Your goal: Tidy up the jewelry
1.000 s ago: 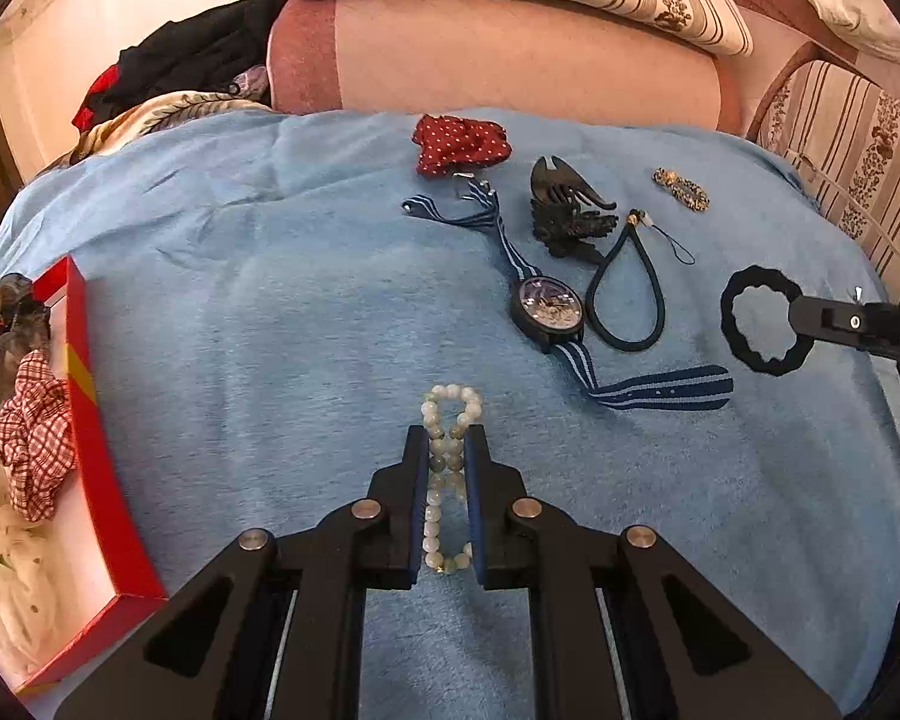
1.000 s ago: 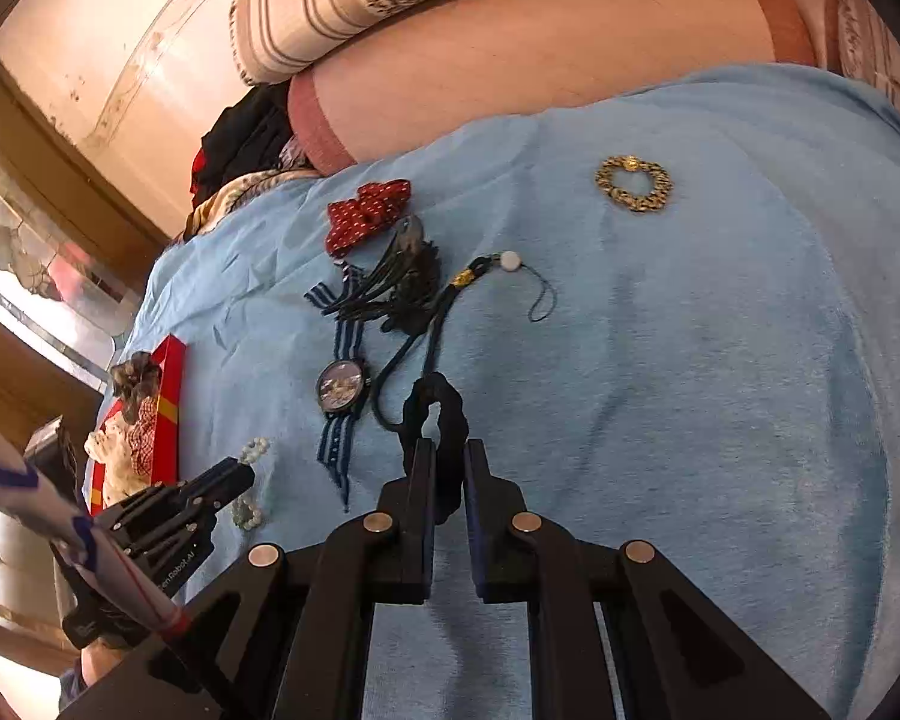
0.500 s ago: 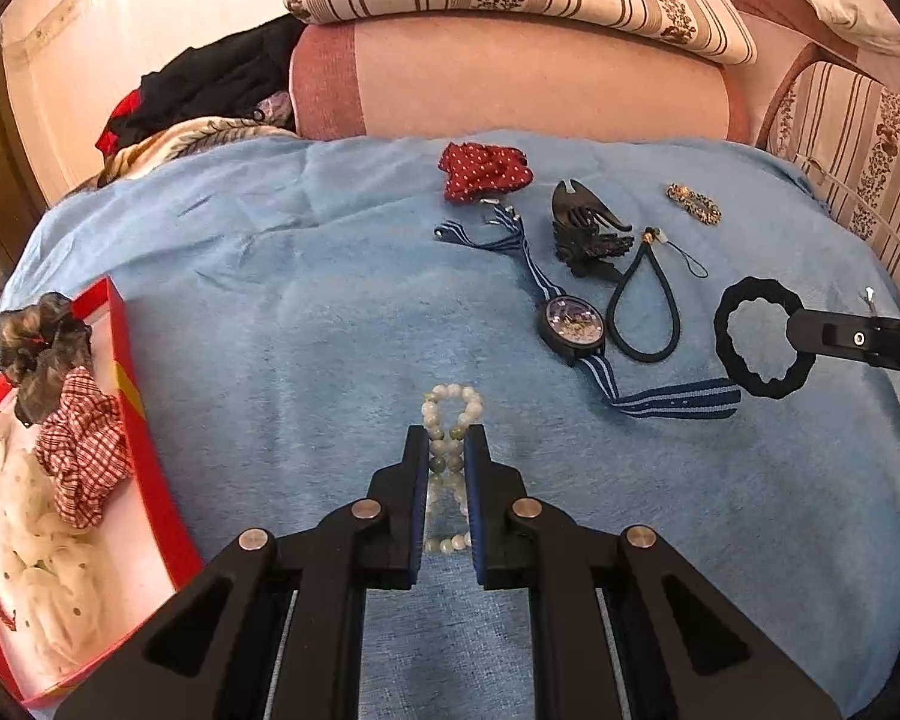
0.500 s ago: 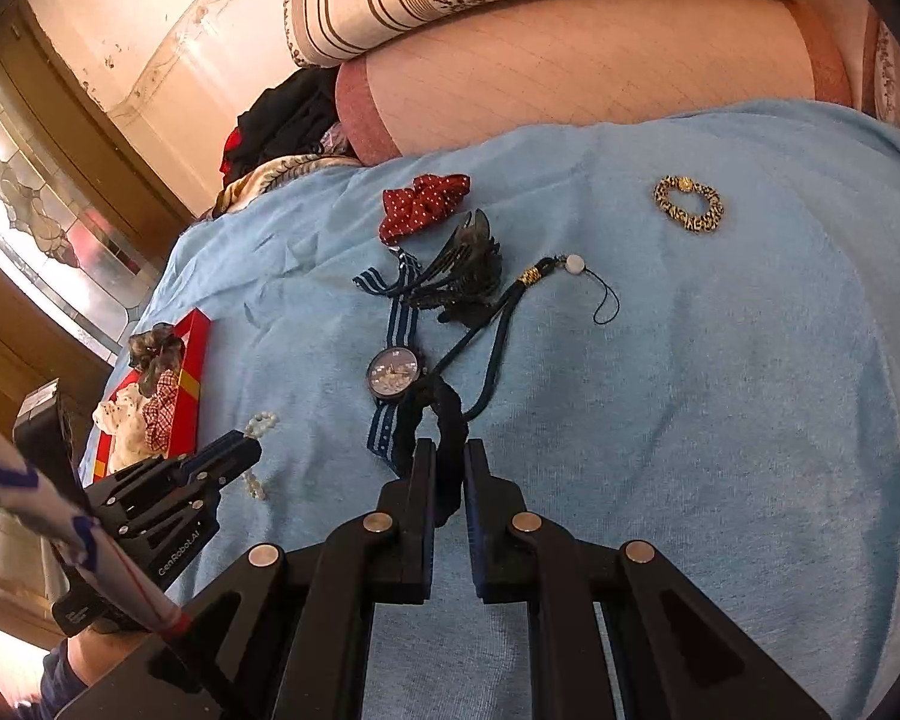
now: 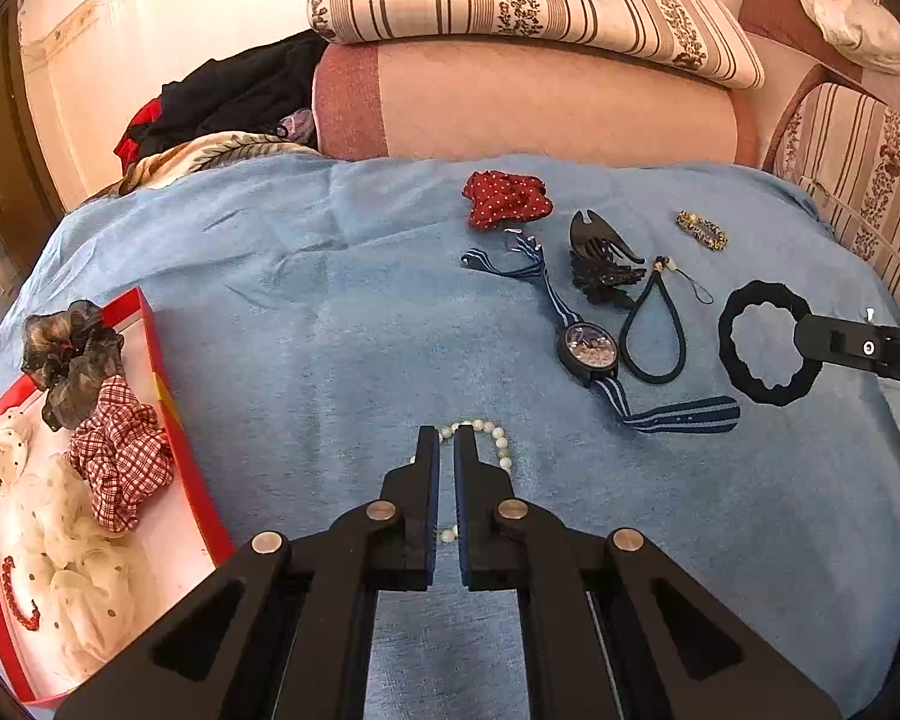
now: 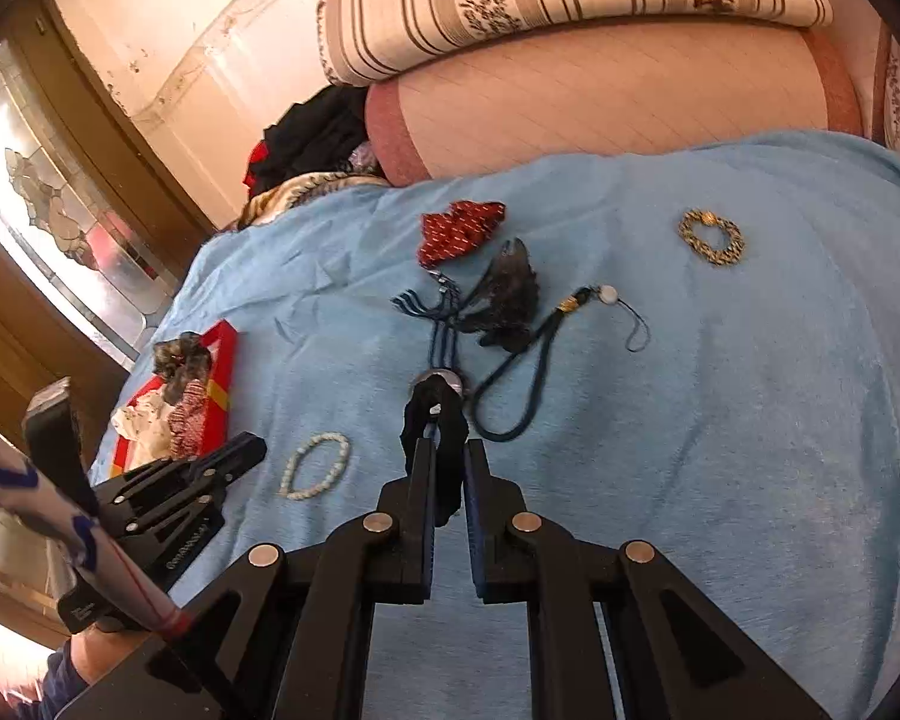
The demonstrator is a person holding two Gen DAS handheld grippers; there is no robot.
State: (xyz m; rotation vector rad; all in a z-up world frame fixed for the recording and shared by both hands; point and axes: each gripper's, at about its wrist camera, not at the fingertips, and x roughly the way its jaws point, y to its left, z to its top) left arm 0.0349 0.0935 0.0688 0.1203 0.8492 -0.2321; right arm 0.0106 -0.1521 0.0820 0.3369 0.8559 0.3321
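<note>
My left gripper (image 5: pixel 447 435) is shut and empty, raised over a pale bead bracelet (image 5: pixel 498 441) that lies flat on the blue blanket (image 5: pixel 330 330); in the right wrist view the bracelet (image 6: pixel 315 465) lies apart from the left gripper (image 6: pixel 252 450). My right gripper (image 6: pixel 448 450) is shut on a black scrunchie (image 6: pixel 435 414), held above the blanket; it also shows in the left wrist view (image 5: pixel 762 351). A red tray (image 5: pixel 168 414) at the left holds several scrunchies.
On the blanket lie a striped-strap watch (image 5: pixel 591 348), a black hair claw (image 5: pixel 600 258), a dark cord loop (image 5: pixel 654 336), a red dotted scrunchie (image 5: pixel 507 198) and a gold bracelet (image 5: pixel 702 231). Sofa cushions (image 5: pixel 510 102) stand behind.
My left gripper has let go of the bead bracelet and pulled back and up; the bracelet now lies loose on the blanket. My right gripper still holds the black scrunchie.
</note>
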